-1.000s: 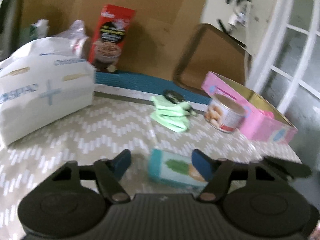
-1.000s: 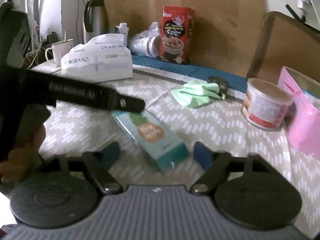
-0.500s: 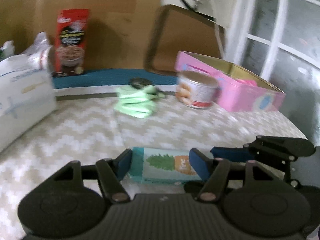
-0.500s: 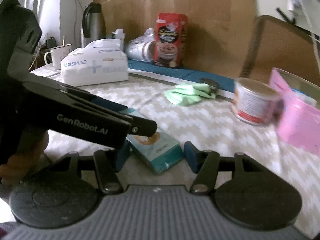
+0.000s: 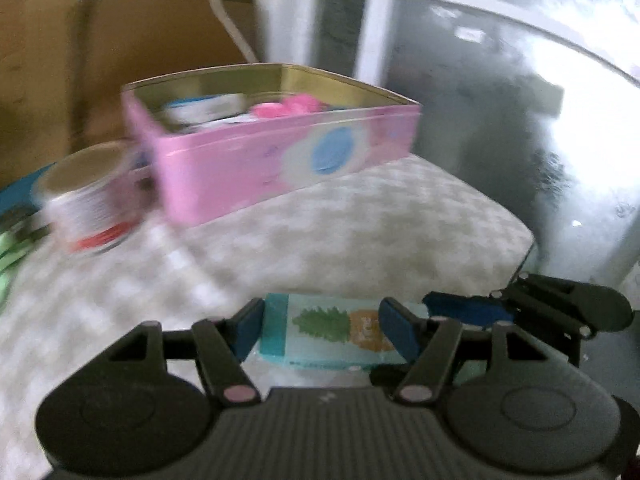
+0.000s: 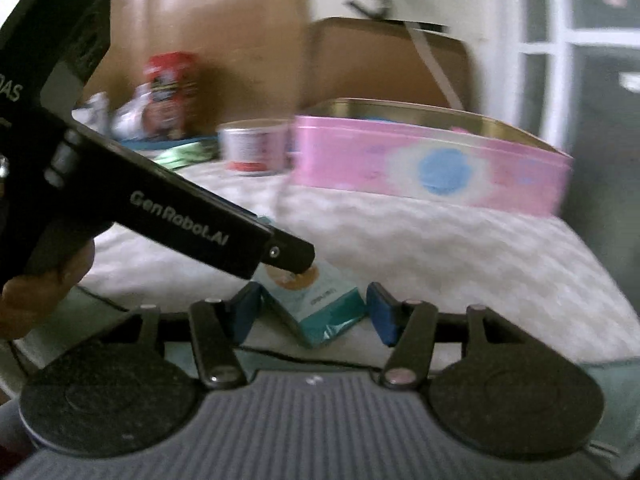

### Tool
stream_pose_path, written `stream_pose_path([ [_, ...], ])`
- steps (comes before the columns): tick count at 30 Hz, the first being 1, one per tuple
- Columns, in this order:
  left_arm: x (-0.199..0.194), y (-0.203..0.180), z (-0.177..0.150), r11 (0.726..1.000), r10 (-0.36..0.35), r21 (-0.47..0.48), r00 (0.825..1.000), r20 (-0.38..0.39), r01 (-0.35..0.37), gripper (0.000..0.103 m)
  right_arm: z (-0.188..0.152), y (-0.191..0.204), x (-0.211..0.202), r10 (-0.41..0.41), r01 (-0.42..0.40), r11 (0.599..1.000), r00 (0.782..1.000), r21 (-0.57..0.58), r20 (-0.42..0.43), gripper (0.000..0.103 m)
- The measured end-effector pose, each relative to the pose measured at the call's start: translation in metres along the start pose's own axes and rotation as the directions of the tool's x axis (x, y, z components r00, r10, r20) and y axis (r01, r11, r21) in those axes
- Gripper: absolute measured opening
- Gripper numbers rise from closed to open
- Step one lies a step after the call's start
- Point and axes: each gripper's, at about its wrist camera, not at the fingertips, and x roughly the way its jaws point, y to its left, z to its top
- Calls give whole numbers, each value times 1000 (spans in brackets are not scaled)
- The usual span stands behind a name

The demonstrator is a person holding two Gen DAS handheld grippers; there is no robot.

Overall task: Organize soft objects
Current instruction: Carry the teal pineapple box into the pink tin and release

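Note:
A teal tissue pack (image 5: pixel 332 334) with a pineapple print sits between the blue pads of my left gripper (image 5: pixel 324 328), which closes on its two ends. In the right wrist view the same pack (image 6: pixel 316 300) lies between my right gripper's (image 6: pixel 314 312) pads, which stand slightly apart from it. The pack looks held a little above the zigzag cloth. The left gripper body (image 6: pixel 160 208) crosses the right view. An open pink tin box (image 5: pixel 280 148) holding soft items stands ahead; it also shows in the right wrist view (image 6: pixel 432 168).
A round can (image 5: pixel 88 196) stands left of the pink box. A green cloth (image 6: pixel 180 156) and a red food box (image 6: pixel 172 92) lie farther back. The table's right edge (image 5: pixel 524 240) is close, with a window behind. A brown board leans on the wall.
Both grippers swung right with the pack toward the pink box, which now fills the views. The white tissue bag has left the frames. The views are motion-blurred.

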Motion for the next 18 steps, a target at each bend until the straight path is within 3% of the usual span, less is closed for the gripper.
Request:
stream_pose_path([
  [6,36,-27,25,1000,-25,6,999,-22,25,64,-1,-49,5,-35,34,999,999,26,11,61],
  [9,45,-31,30,999,-35,3,999,-15,35,67,-4,-63,6,-28,27,999,999,39,27,67],
  [12,49,-36,29,999,-27,19,1000,2,27,70,-8,-64,6,-12,10,999,998,31,56,67],
  [14,52,-38,31,999,-24,22,1000,5,24,71,-10,-62,2,-10,7,999,997,32,71,61],
  [16,50,-35,33,1000,-21,-2,1000,9,21,62,-12,-55,-1,-28,28,1000,996,3,90,59],
  [18,41,-32,39,999,-35,-23,999,31,36,61,-11,-50,-6,-48,52,998,992,-34,113,58],
])
